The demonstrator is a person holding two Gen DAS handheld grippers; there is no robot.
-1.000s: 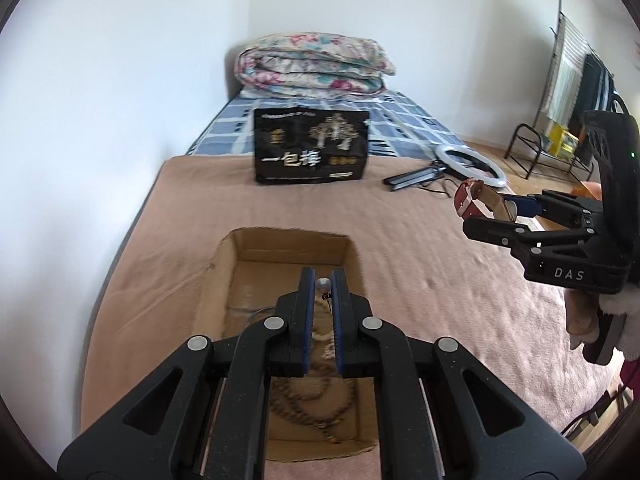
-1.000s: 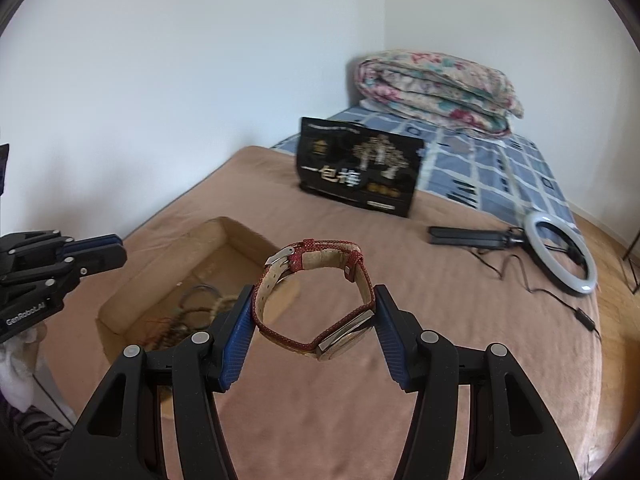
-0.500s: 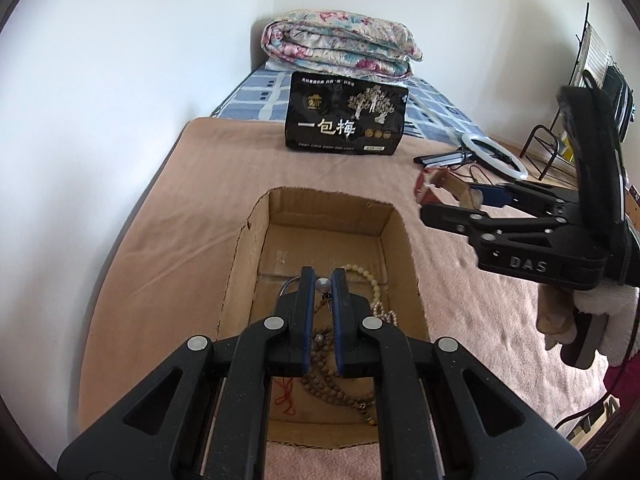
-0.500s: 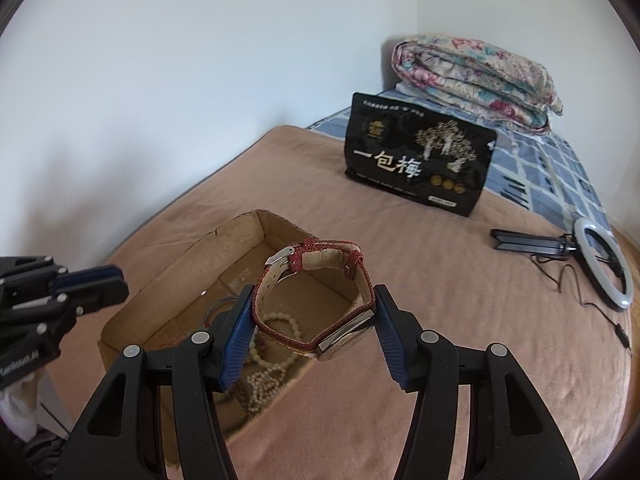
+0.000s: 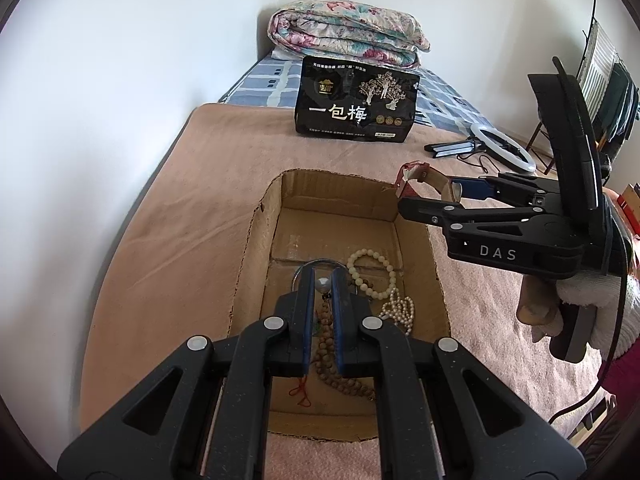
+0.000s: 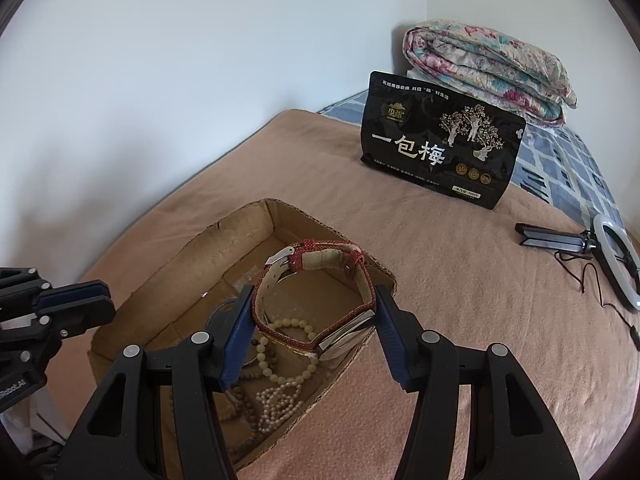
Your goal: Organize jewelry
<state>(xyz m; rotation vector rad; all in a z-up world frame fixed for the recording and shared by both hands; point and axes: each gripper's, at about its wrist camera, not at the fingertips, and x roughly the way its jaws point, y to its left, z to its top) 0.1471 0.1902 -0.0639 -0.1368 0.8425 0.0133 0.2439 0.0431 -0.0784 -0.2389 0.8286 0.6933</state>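
An open cardboard box (image 5: 256, 240) (image 6: 248, 216) lies on the pink blanket. In it are a cream bead bracelet (image 5: 370, 268), a pearl string (image 5: 400, 308), a brown bead necklace (image 5: 340, 376) and a silver bangle (image 5: 320, 264). Low over the box, my left gripper (image 5: 322, 282) (image 6: 102, 302) is shut on a small silver bead piece (image 5: 322, 285). My right gripper (image 6: 314, 296) (image 5: 428, 195) is shut on a red-strapped watch (image 6: 320, 254) (image 5: 416, 174), held over the box's far right corner.
A black snack bag (image 5: 356, 106) stands behind the box, with a folded floral quilt (image 5: 344, 36) beyond it. A ring light with its stand (image 5: 502, 148) lies at the right. A white-gloved hand (image 5: 580, 292) holds the right gripper. The wall runs along the left.
Both grippers have come down and in over the box. The right one carried the watch leftward to the box's far right corner. Both grips stayed the same.
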